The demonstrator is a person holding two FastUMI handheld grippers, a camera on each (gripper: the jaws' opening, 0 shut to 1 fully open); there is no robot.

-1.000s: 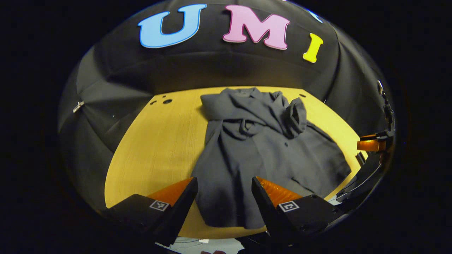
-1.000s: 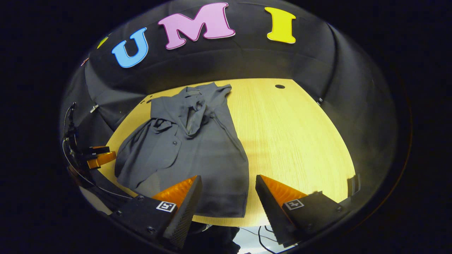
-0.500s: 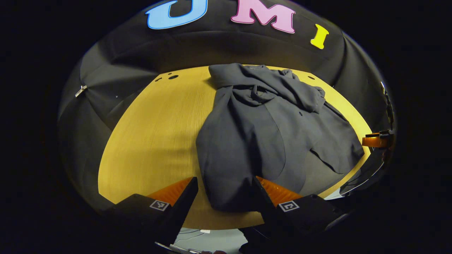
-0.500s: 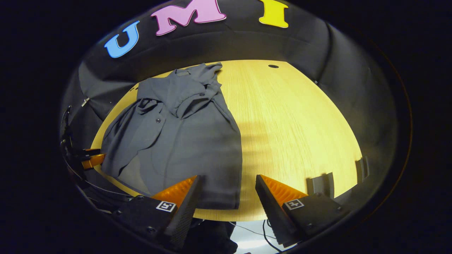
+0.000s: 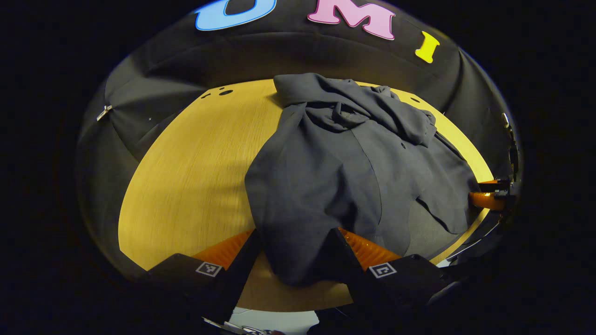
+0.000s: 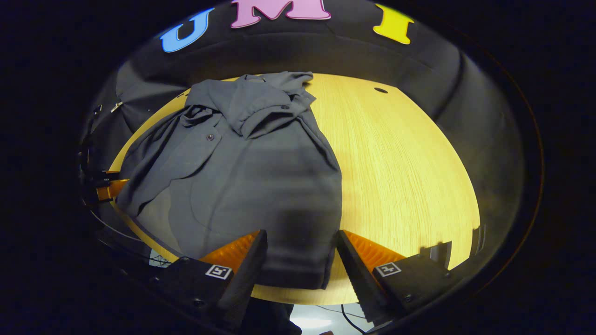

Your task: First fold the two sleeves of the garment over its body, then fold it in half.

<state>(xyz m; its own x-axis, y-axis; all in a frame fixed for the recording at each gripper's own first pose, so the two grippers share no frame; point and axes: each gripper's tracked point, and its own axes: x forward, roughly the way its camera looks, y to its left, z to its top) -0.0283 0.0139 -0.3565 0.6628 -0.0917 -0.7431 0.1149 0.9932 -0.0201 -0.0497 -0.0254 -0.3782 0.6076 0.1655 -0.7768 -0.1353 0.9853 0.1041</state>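
A dark grey buttoned shirt [image 5: 335, 177] lies on the yellow wooden table [image 5: 186, 186], collar at the far side. Both sleeves are bunched across its upper body [image 6: 251, 111]. My left gripper [image 5: 293, 237] is open at the near hem, and the hem's left corner sits between its orange fingers [image 5: 228, 249]. My right gripper [image 6: 300, 237] is open too, with the hem's right corner [image 6: 298, 265] between its fingers. Each gripper also appears at the edge of the other's view: the right gripper [image 5: 486, 197] and the left gripper [image 6: 109, 188].
Black cloth walls close in the table [image 6: 409, 177] on the far side and on both sides. Small round holes [image 5: 226, 92] [image 6: 380, 90] mark the far corners. The table's front edge runs just under the fingers, and a cable [image 6: 326, 309] hangs below it.
Both grippers have moved forward and down to the near hem. The hem corners, which lay ahead of the fingertips, now lie between the open fingers.
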